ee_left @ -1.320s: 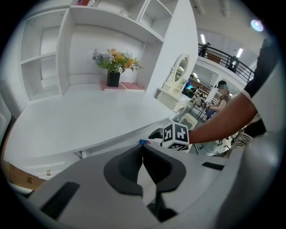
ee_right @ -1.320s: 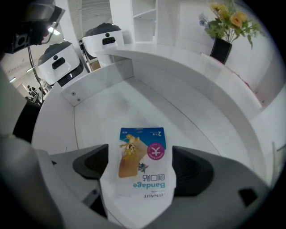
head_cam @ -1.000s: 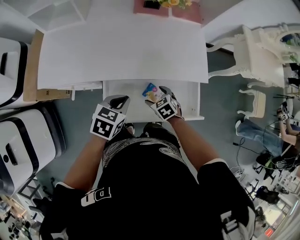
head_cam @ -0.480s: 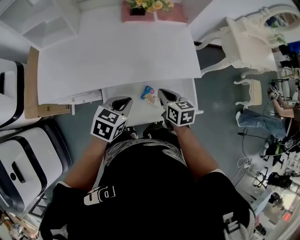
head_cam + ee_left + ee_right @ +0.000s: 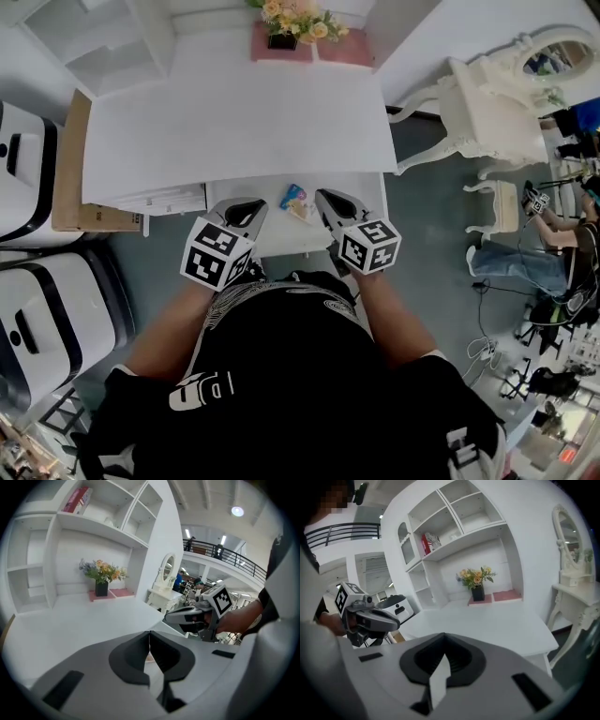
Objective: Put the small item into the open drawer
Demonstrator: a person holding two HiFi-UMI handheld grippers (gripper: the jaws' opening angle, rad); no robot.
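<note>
The small item (image 5: 295,200), a colourful blue, yellow and pink packet, lies free in the open white drawer (image 5: 272,232) under the white desk (image 5: 234,112). My left gripper (image 5: 251,205) hovers over the drawer's left part, its jaws shut and empty. To the right of the packet my right gripper (image 5: 324,196) is shut too, apart from the packet and holding nothing. The left gripper view shows closed jaws (image 5: 149,645) with the right gripper (image 5: 187,617) beyond them. In the right gripper view the jaws (image 5: 443,660) meet, and the left gripper (image 5: 370,617) shows at the left.
A flower pot (image 5: 286,17) on a pink mat stands at the desk's back edge, with white shelves (image 5: 103,42) behind. A white ornate dressing table (image 5: 492,98) is to the right. White machines (image 5: 42,309) and a cardboard panel (image 5: 66,169) stand left. A person (image 5: 567,248) sits far right.
My right gripper, open by the packet a second ago, has closed and drawn back toward me. The packet stays in the drawer. The head view has shifted.
</note>
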